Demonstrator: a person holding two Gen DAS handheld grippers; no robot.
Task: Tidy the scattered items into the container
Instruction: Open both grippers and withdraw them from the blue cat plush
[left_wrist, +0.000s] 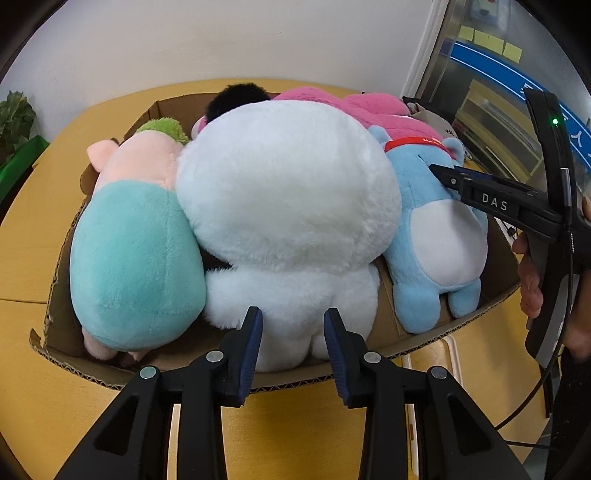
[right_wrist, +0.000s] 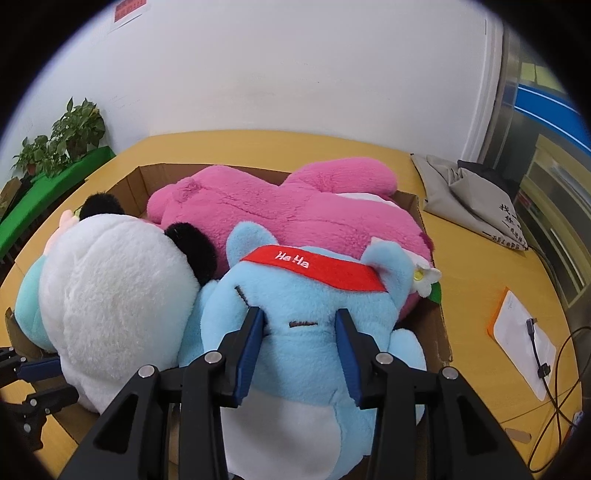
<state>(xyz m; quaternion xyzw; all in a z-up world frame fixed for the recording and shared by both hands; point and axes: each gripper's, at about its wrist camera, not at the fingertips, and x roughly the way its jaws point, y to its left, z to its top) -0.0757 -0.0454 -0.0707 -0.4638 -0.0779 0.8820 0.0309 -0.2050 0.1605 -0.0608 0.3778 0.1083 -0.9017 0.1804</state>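
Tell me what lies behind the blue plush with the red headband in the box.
Behind the blue plush lies a big pink plush, which reaches the far wall of the cardboard box. The blue plush covers the pink one's near side, and the box floor there is hidden.

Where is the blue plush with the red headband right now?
In the cardboard box, right side in both views: the blue plush lies between the white plush and box wall, before the pink plush.

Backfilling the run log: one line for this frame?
left gripper: open at white plush | right gripper: open over blue plush | cardboard box: four plush inside
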